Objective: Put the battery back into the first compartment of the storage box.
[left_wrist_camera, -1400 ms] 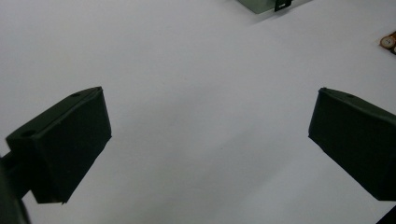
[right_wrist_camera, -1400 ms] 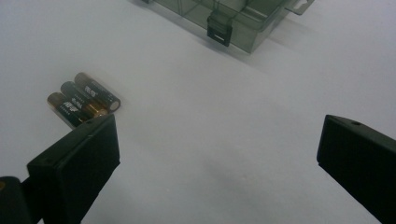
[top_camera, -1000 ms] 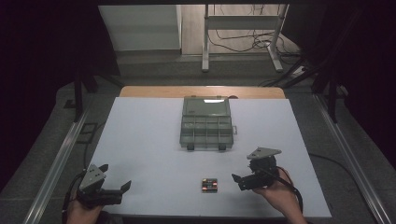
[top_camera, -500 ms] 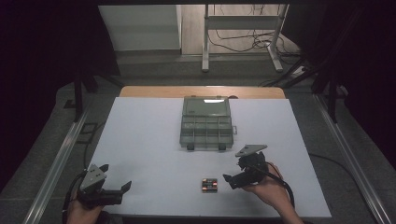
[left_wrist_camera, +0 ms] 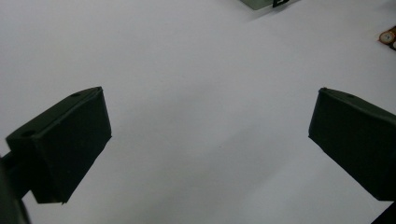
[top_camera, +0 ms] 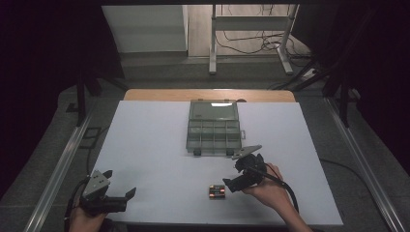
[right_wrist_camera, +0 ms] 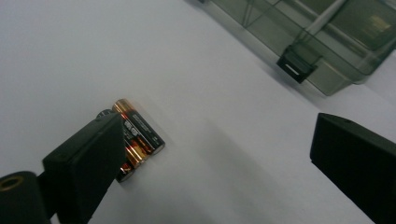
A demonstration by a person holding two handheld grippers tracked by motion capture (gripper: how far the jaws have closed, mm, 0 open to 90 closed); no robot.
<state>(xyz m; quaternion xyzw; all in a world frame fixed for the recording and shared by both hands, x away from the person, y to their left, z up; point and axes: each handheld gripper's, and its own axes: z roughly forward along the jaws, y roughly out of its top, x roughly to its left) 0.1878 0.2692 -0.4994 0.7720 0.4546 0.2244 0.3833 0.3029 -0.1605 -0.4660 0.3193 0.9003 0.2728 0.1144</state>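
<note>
A small pack of AA batteries lies on the white table near its front edge. My right gripper is open just to the right of the pack, low over the table. In the right gripper view the batteries lie against the left jaw's tip, partly hidden by it, and my right gripper has only bare table between its jaws. A clear grey compartment box with black latches sits at the table's middle. My left gripper rests open at the front left corner, holding nothing.
The left gripper view has my left gripper spread wide over bare table, with the box's corner at the top and the batteries at the right edge. The box's latch lies beyond the right gripper. Metal rails run along both table sides.
My right gripper has moved left and down toward the batteries, ending beside them. The left gripper has shifted slightly right along the front edge.
</note>
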